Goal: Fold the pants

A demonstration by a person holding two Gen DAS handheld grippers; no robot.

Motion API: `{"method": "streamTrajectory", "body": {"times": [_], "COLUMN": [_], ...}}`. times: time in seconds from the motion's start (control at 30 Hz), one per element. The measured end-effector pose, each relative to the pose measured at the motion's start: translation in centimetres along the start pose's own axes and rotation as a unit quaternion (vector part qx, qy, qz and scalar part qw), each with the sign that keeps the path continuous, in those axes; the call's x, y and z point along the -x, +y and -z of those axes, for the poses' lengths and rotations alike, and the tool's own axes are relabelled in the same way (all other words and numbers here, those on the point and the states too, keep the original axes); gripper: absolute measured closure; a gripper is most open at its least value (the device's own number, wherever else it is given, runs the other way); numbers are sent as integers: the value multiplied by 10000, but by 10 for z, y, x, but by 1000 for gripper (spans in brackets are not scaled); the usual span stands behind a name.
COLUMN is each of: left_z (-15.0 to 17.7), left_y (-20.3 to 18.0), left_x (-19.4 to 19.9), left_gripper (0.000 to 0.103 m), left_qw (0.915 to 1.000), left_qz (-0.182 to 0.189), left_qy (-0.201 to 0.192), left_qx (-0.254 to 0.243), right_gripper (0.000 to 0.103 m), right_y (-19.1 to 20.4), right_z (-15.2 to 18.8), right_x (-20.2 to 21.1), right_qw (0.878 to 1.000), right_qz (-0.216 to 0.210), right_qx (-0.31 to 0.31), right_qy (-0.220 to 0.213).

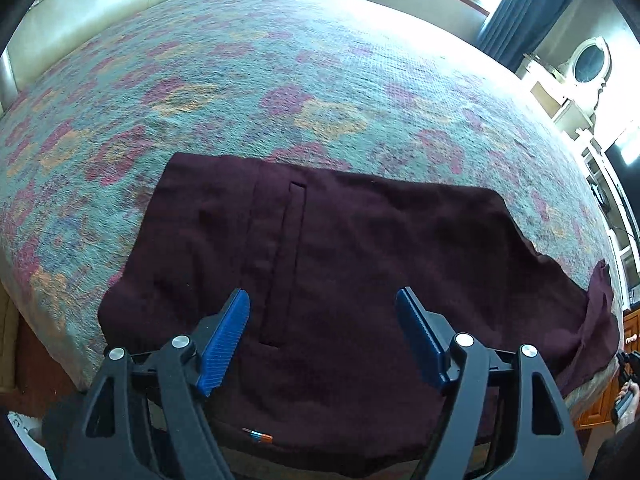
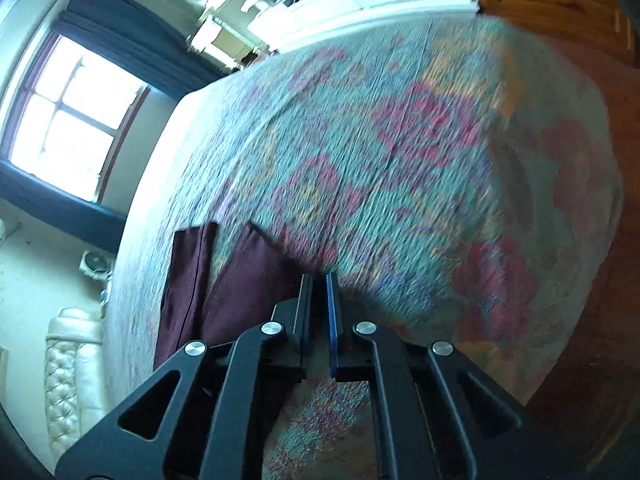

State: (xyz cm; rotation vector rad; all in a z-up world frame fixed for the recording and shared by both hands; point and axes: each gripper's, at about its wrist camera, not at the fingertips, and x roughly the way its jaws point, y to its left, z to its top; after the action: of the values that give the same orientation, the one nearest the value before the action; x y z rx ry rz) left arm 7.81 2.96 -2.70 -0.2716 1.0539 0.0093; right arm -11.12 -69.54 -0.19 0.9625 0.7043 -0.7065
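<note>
You see dark maroon pants (image 1: 360,264) on a bedspread (image 1: 280,80) of faded teal with pink and orange blotches. Your grippers are black with blue pads (image 1: 224,340). Navy curtains (image 2: 120,60) hang upper left.

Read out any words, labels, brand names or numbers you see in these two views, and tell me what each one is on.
No text can be read in either view.
Small red and blue tag at the near edge of the maroon pants: too small to read.
Patterned bedspread: floral pattern only, no writing.
</note>
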Motion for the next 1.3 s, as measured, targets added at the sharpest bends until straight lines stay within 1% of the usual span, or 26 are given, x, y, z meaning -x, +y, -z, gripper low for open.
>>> {"method": "streamTrajectory", "body": {"times": [0.03,0.07,0.1,0.13,0.17,0.2,0.27,0.3,0.33,0.4,0.43,0.47,0.53,0.6,0.67,0.73,0.77,0.83,0.87,0.9,0.93,1.03,1.1,1.17,1.23,1.3], "left_z": [2,4,4,4,4,5,5,5,6,7,7,8,9,11,11,12,13,13,13,13,12,11,11,11,12,13], "left_y": [0,0,-1,-2,-3,-5,-4,-4,-3,-3,-3,-2,-3,-4,-6,-7,-8,-9,-9,-8,-8,-7,-7,-9,-10,-12], "left_x": [-2,-4,-4,-4,-5,-5,-6,-6,-6,-6,-6,-6,-6,-7,-8,-9,-9,-9,-9,-9,-9,-9,-8,-9,-9,-10], "left_gripper": [26,26,24,24,23,22,20,19,18,18,17,17,17,15,14,13,13,13,13,13,13,13,13,13,13,13], "left_qw": [10000,10000,9999,9999,9997,9996,9996,9996,9996,9996,9996,9995,9994,9991,9988,9986,9985,9983,9983,9983,9983,9986,9987,9985,9982,9979], "left_qz": [-15,-27,-37,-55,-78,-89,-89,-73,-45,-20,-11,2,14,16,-6,-61,-82,-111,-106,-97,-88,-69,-80,-134,-200,-256], "left_qy": [26,13,2,-25,-49,-44,-67,-80,-110,-125,-136,-163,-190,-187,-184,-206,-211,-221,-221,-217,-212,-186,-183,-179,-176,-175], "left_qx": [-14,-59,-98,-144,-208,-249,-271,-259,-245,-265,-267,-267,-305,-387,-446,-482,-495,-527,-532,-533,-527,-488,-479,-499,-532,-569], "right_gripper": [89,83,77,74,66,63,63,63,62,62,62,62,62,61,61,81,95,97,98,98,98,98,98,98,99,99], "right_y": [10,24,41,73,105,136,191,212,233,244,243,245,250,253,265,273,269,248,237,228,217,180,145,105,67,33], "right_z": [-3,-4,-2,3,11,23,43,52,59,61,58,58,61,61,65,67,63,51,45,39,35,28,24,18,15,18], "right_x": [15,19,17,8,-5,-24,-55,-70,-94,-125,-141,-156,-182,-193,-201,-202,-201,-190,-178,-163,-145,-88,-55,-26,-12,-15], "right_qw": [9991,9983,9978,9965,9938,9906,9815,9783,9773,9786,9797,9804,9788,9765,9723,9667,9691,9799,9858,9885,9899,9883,9866,9870,9870,9888], "right_qz": [-63,-305,-500,-794,-1012,-1161,-1397,-1369,-1163,-742,-438,-104,340,611,892,1087,913,471,114,-181,-517,-1222,-1499,-1578,-1604,-1472], "right_qx": [-73,-122,-72,170,431,614,1028,1189,1296,1298,1313,1354,1437,1519,1686,1916,1867,1376,1073,906,791,576,417,234,-6,-141], "right_qy": [-410,-490,-426,-176,133,383,813,1000,1205,1412,1452,1429,1422,1404,1349,1302,1329,1364,1290,1200,1060,713,484,209,84,185]}}
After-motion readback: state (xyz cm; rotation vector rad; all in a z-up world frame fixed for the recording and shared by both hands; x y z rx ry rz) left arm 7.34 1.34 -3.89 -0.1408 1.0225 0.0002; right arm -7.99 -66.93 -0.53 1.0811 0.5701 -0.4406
